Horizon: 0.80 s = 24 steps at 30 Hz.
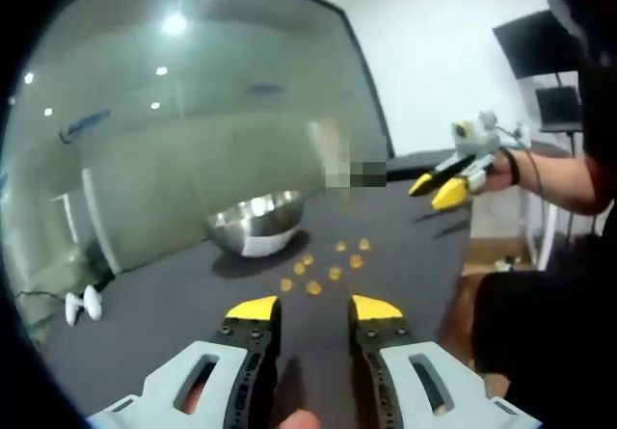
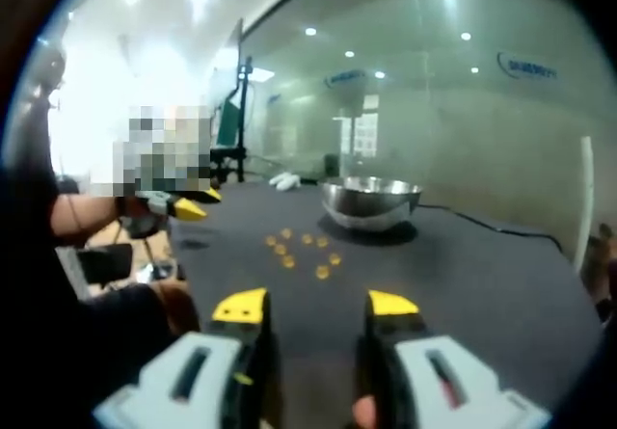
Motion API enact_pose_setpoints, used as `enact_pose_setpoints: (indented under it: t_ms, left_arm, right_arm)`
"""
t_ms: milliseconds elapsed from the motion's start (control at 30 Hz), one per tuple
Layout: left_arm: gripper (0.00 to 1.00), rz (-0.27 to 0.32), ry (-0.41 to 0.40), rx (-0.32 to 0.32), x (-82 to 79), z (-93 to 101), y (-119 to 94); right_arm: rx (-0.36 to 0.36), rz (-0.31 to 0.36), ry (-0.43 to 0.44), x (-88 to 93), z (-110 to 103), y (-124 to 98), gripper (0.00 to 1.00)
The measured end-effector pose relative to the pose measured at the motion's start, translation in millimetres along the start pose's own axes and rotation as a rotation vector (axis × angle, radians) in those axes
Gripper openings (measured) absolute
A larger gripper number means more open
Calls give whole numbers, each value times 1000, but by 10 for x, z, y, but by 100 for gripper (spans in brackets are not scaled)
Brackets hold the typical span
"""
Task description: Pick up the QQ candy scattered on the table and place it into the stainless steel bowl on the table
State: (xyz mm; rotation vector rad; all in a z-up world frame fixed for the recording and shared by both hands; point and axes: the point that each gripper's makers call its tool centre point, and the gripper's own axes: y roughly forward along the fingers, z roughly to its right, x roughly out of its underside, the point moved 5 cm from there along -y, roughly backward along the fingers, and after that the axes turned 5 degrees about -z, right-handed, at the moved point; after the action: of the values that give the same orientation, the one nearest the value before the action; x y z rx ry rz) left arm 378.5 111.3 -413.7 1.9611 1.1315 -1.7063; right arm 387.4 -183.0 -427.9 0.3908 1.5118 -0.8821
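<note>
Several small amber QQ candies lay loose near the middle of the dark grey cloth-covered table, none of them in either tool's grip. Going left to right in the left gripper view, the round stainless steel bowl sat just beyond the cluster toward the table's far edge, the candies lay in front of it, and the right gripper hovered above the table's right edge. The left gripper, grey with yellow tips, hung over the near edge with its jaws parted and nothing between them. In the right gripper view the right gripper was likewise spread and empty. No pick seemed to have begun; whether the bowl held any candy could not be told. The next move probably called for lowering one gripper so its tips straddled a single candy, then closing gently.
</note>
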Motion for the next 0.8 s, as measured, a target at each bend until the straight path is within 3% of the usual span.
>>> enact_pose_setpoints:
  t_ms: [233, 400, 533, 800]
  left_arm:
    - [30, -1, -2, -7, -3, -21, 19]
    - [30, -1, 5, 0, -17, 12, 35]
    - [30, 11, -1, 2, -31, 30, 14]
    - [30, 6, 1, 0, -19, 31, -36]
  right_arm:
    - [8, -2, 1, -14, 42, -14, 39]
    - [4, -7, -41, -172, 132, 36, 39]
    - [-23, 17, -33, -308, 199, 168, 39]
    - [-83, -22, -52, -325, 191, 524, 38]
